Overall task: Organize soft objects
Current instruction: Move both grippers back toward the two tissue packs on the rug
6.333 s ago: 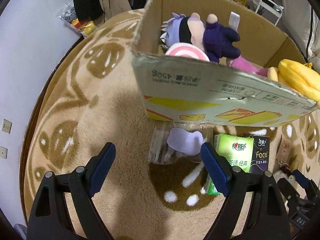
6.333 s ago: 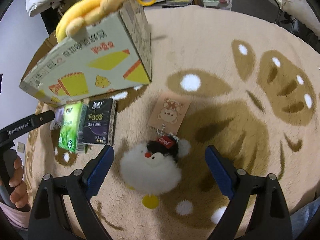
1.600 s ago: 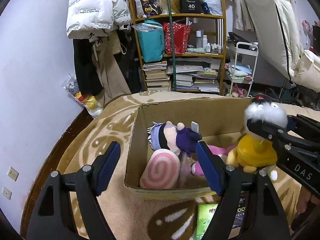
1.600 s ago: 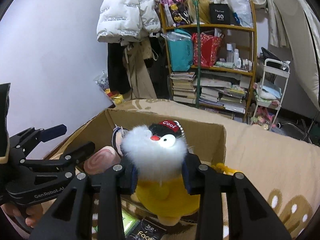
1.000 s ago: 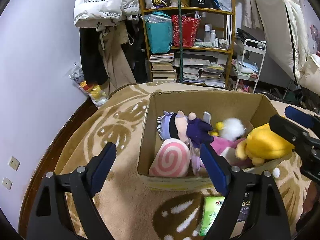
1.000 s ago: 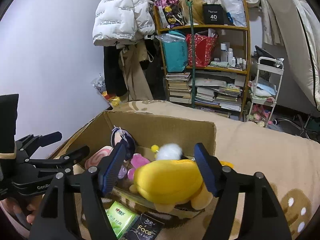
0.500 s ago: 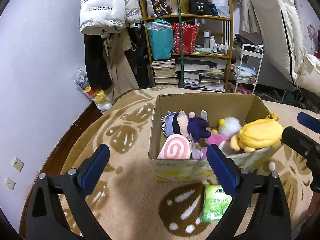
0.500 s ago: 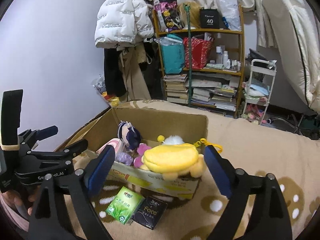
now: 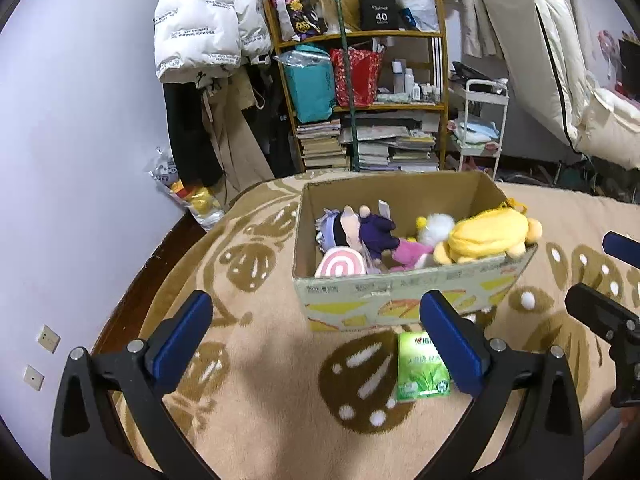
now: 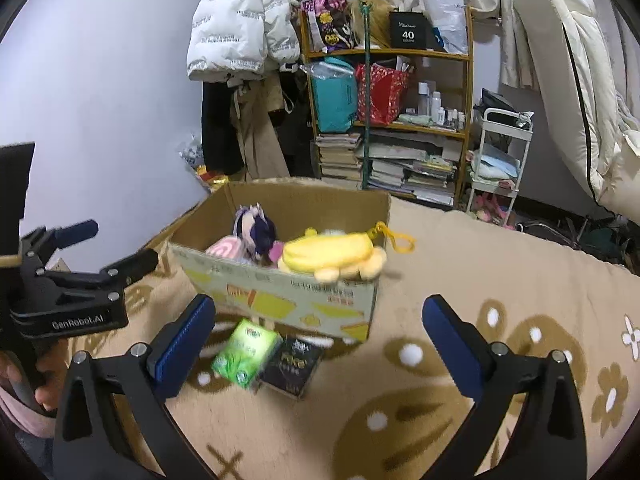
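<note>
Both claws are spread as wide as they go with nothing between the blue pads: the right gripper (image 10: pixel 318 338) has just been opening and frames only rug and box, and the left gripper (image 9: pixel 316 334) has just been opening too, equally empty. So the risk isn't a dropped grab, it's what's sitting in the brown cardboard box with yellow printing (image 10: pixel 280 292). The floppy yellow plush with the loop strap (image 10: pixel 334 254) is draped right over the near rim at the corner, half hanging outside, and honestly it looks like a nudge to the box could tip it onto the beige patterned rug (image 10: pixel 500 276). The fluffy white plush (image 9: pixel 438 226) is tucked behind it, next to the pink swirl cushion (image 9: pixel 340 268) and the purple-haired doll (image 9: pixel 360 228), packed pretty loosely. From the claws outward: the green tissue pack (image 10: pixel 246 350) and black tissue pack (image 10: pixel 294 364) lie on the rug just in front of the box, closest to the right claw's left pad and just beside the left claw's right pad in its own view (image 9: pixel 422 366). The box sits beyond them, well apart from both claws.
</note>
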Demonstrator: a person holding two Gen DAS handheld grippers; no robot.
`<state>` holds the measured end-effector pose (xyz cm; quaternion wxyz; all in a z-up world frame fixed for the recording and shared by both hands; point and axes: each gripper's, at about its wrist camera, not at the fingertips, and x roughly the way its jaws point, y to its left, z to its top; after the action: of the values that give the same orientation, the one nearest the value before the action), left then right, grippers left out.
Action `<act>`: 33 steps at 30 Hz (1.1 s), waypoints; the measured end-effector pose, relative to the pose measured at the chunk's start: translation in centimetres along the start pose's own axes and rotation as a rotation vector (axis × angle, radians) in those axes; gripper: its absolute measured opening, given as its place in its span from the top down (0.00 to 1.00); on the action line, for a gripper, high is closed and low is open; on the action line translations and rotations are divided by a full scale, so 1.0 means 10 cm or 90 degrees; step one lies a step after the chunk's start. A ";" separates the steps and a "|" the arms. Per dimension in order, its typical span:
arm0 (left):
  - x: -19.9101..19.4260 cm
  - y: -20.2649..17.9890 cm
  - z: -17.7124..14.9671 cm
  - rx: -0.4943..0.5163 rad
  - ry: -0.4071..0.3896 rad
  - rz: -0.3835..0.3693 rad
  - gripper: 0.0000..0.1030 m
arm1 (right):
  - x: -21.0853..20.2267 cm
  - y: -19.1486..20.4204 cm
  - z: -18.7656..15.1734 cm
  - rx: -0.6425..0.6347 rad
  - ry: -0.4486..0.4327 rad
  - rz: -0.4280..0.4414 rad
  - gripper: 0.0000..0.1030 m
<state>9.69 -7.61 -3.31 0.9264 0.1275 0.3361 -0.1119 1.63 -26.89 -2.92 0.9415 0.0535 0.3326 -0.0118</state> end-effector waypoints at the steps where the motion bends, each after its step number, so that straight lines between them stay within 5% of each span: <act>1: 0.01 -0.01 -0.02 0.002 0.008 -0.002 0.01 | 0.00 0.01 -0.01 -0.001 0.003 -0.002 0.00; 7: 0.15 -0.01 -0.07 0.003 0.059 -0.018 0.01 | 0.06 0.01 -0.09 0.003 0.023 -0.008 0.00; 23: 0.81 0.02 -0.11 -0.104 0.185 -0.170 0.01 | 0.61 -0.03 -0.31 0.023 0.126 -0.020 0.00; 33: 1.05 -0.12 -0.18 -0.096 0.231 -0.176 0.01 | 0.88 -0.01 -0.44 0.029 0.183 -0.016 0.00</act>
<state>16.15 -9.45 -11.70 0.8337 0.0289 0.5186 -0.1877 5.69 -26.41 -11.88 0.8825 0.0721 0.4642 -0.0237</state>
